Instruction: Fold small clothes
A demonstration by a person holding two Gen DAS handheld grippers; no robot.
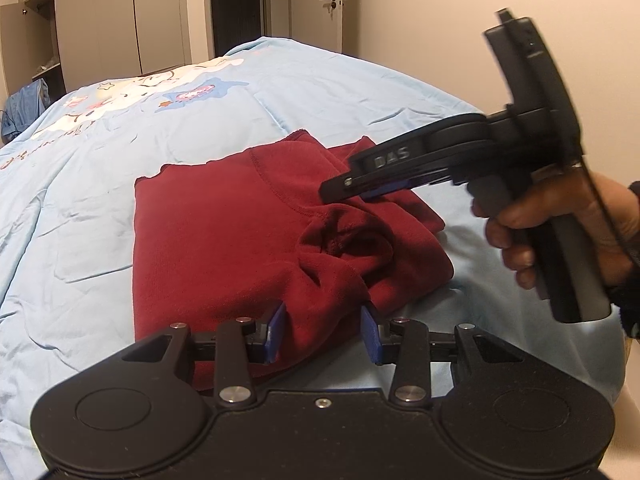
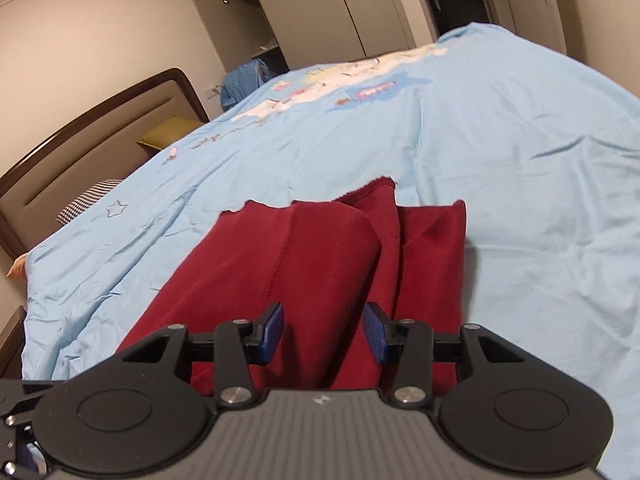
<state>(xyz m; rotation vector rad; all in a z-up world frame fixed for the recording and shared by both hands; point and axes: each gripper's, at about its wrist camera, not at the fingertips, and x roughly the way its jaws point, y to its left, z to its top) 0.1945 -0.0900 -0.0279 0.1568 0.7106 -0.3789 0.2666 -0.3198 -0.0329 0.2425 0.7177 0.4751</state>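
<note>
Left tool (image 1: 323,330): pads spread apart, clamped on nothing, poised just above the near edge of the garment (image 1: 224,248). Dark red, partly folded, lying on the bed (image 1: 360,92) directly ahead of the left tool, with a bunched fold of fabric rising between and just beyond the pads. Flat layer to the left of that bunch; stitched seam running across it.

Right tool (image 1: 340,188): seen side-on from the left wrist view, held in the right hand (image 1: 560,220), tips over the far right part of the garment. From the right wrist view, pads (image 2: 274,334) set apart, gripping nothing, garment (image 2: 320,264) directly below and ahead. Contact with fabric: cannot tell.

Bed cover light blue with cartoon print beyond the garment. Headboard (image 2: 92,140) to the left of the right tool.
</note>
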